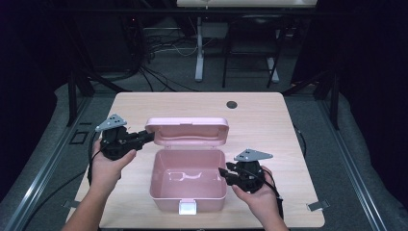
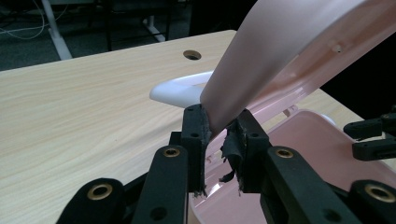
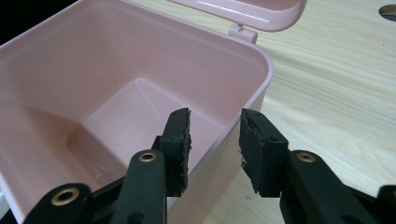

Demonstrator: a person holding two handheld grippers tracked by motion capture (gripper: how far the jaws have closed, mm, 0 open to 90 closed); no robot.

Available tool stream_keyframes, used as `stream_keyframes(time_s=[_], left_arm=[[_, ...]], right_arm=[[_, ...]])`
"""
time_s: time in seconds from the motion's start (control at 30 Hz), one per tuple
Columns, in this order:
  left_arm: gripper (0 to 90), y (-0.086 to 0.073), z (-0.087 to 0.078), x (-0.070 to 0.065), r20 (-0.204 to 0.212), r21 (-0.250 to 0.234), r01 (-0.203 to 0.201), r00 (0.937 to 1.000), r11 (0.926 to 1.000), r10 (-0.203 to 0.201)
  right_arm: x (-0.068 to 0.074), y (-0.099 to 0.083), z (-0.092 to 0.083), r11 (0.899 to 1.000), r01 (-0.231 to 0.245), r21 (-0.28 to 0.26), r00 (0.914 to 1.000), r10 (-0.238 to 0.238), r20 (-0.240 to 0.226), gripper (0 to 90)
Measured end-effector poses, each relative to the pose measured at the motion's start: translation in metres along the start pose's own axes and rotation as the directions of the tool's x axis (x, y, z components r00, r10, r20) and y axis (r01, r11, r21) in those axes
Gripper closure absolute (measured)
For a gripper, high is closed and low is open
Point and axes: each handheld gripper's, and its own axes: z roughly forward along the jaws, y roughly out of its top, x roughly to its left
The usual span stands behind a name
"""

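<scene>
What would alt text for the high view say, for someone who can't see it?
A pink box sits open on a wooden table. The left gripper pinches the corner of the raised lid, and the right gripper straddles the box's side wall.

Left claw (image 2: 219,140) pinches the edge of a pink box's raised lid (image 2: 289,51), above the open box (image 2: 317,154) on a wooden bench (image 2: 84,107).

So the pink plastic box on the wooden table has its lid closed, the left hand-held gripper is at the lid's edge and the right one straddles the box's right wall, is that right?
Not quite: the lid of the pink plastic box is open, tipped back on its hinge, as the high view shows. The rest holds: the left hand-held gripper has the lid's edge between its jaws, and the right hand-held gripper straddles the box's right wall on the wooden table.
</scene>
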Motion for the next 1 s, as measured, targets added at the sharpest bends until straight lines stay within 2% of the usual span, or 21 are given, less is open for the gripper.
stream_keyframes(time_s=[0.5, 1.0], left_arm=[[77.3, -0.007, 0.013, 0.008, -0.005, 0.008, 0.029, 0.9996, 0.9995, -0.029], [78.7, -0.008, 0.019, 0.009, -0.027, 0.014, 0.031, 0.9992, 0.9994, -0.031]], right_arm=[[-0.001, -0.001, 0.001, 1.0, -0.006, 0.0, 1.0, 0.006, -0.003, 63.6], [-0.001, -0.001, 0.001, 1.0, -0.009, -0.004, 1.0, 0.009, -0.002, 63.6]])
